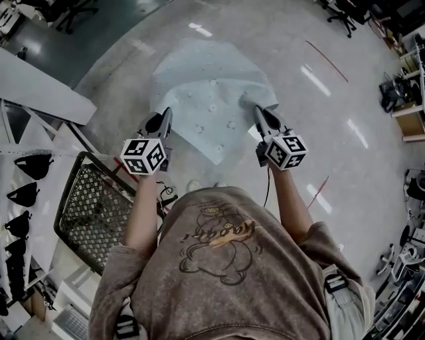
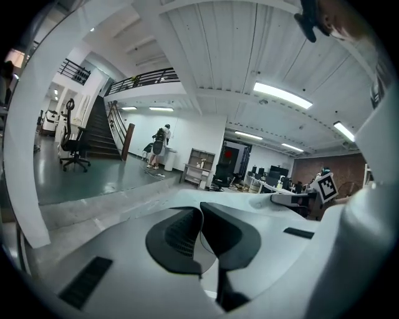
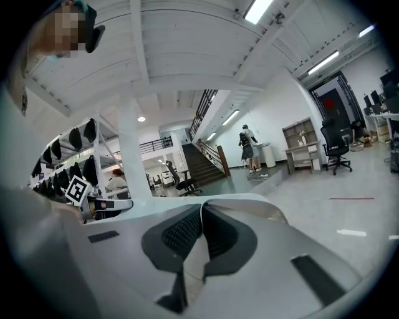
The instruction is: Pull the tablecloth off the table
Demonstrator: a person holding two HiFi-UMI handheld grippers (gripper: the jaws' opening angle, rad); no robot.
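The tablecloth (image 1: 209, 99), pale blue-grey with small dots, is stretched out in the air over the floor in front of the person. My left gripper (image 1: 165, 116) is shut on its near left corner. My right gripper (image 1: 258, 111) is shut on its near right corner. In the left gripper view the dark pads (image 2: 181, 233) are closed on a thin fold of the cloth (image 2: 249, 202), which spreads away beyond them. The right gripper view shows the same: the pads (image 3: 184, 233) pinch the cloth (image 3: 249, 202). No table shows in any view.
A black wire cart (image 1: 93, 206) stands close at the person's left, beside white shelving (image 1: 33, 99). Office chairs (image 1: 342, 16) and desks line the far side of the room. Beneath the cloth lies polished grey floor (image 1: 332, 133). People stand far off by a staircase (image 2: 159, 146).
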